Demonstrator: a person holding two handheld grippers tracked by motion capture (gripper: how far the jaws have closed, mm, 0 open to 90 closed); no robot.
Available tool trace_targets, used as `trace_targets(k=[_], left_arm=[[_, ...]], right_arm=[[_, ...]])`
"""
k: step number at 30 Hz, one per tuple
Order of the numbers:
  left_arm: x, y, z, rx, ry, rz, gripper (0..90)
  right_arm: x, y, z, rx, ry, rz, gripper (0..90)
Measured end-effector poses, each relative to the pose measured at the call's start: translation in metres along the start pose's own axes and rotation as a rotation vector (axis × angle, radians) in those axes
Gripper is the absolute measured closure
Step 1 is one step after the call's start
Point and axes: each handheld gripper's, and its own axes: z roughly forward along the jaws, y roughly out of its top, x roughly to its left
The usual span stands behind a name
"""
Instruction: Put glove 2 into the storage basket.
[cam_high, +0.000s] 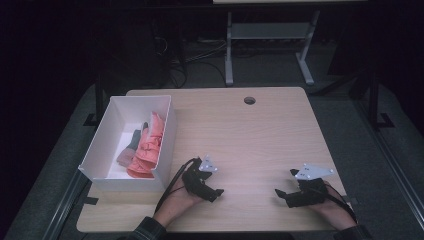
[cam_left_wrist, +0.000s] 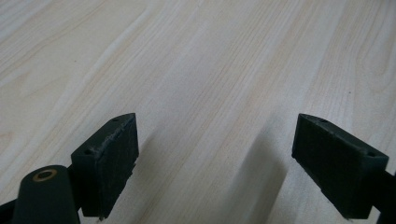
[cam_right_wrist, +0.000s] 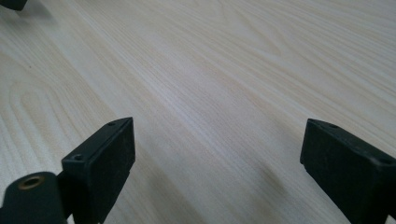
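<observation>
Fingers of both the left gripper and right gripper stand apart and empty over bare worktop, right of the white box holding the pink cloth; loading appears complete, so next likely requires withdrawal.

The high view is looking forward and down from above the person's side, taking in the whole tabletop with the white box at its left and dark floor beyond. The left gripper view is riding low on the left claw, looking along its jaws at bare wood close up. The right gripper view is sitting just as close behind the right claw, facing across the near tabletop. All three are sharing that light wood near the front edge.
</observation>
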Motion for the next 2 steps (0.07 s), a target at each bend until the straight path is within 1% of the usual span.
trace_targets(k=[2], left_arm=[[0.0002, -0.0004, 0.0003, 0.001, -0.002, -0.001, 14.2]], right_arm=[[-0.0004, -0.0002, 0.0002, 0.0, -0.002, -0.002, 10.0]])
